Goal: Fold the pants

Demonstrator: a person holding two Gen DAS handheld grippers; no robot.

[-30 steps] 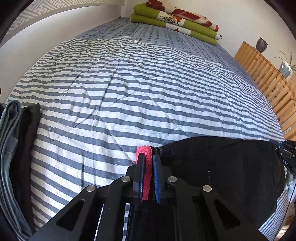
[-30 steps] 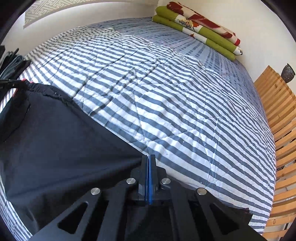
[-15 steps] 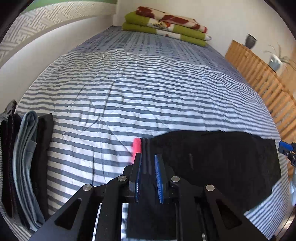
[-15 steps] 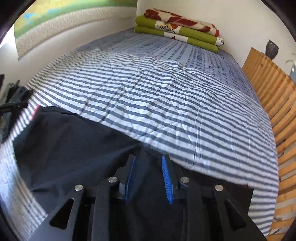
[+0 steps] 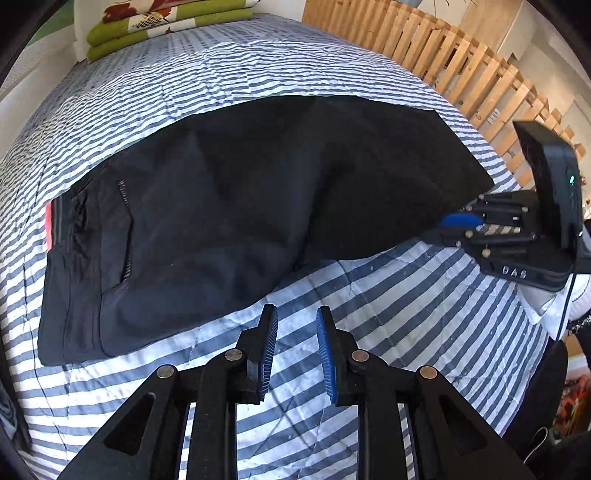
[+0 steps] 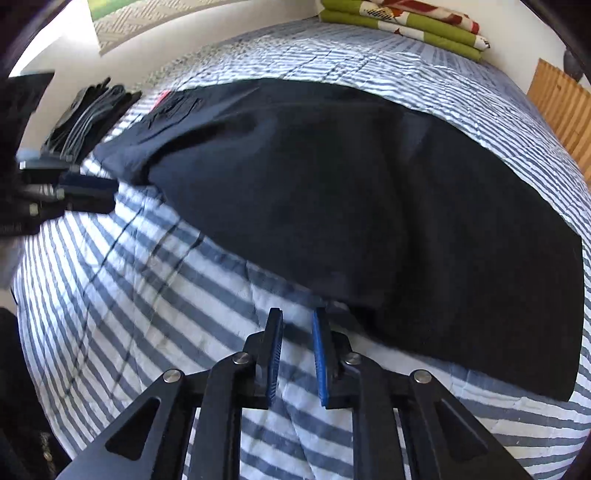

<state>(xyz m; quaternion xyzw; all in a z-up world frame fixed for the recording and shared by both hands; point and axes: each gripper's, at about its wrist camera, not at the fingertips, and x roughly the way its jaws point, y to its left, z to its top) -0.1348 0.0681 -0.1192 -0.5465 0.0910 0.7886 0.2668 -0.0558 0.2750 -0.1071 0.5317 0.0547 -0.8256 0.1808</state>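
Black pants point(image 5: 236, 206) lie spread flat across the striped bed, waistband with a red tag point(image 5: 48, 225) at the left, leg ends at the right. My left gripper point(image 5: 295, 317) hovers open just off the near edge of the pants, nothing between its blue pads. In the right wrist view the pants point(image 6: 369, 206) fill the middle, and my right gripper point(image 6: 297, 321) is open at their near edge with nothing in it. The right gripper point(image 5: 458, 221) also shows at the right of the left wrist view, by the leg end.
The bed wears a blue-and-white striped quilt point(image 5: 369, 302). Folded green and patterned blankets point(image 6: 406, 22) lie at the head. A stack of folded dark clothes point(image 6: 85, 118) sits at the left edge. A wooden slatted rail point(image 5: 443, 55) runs along the right side.
Both grippers have let go of the pants, opened wider and drawn back toward the near side. The pants now lie flat on the quilt.
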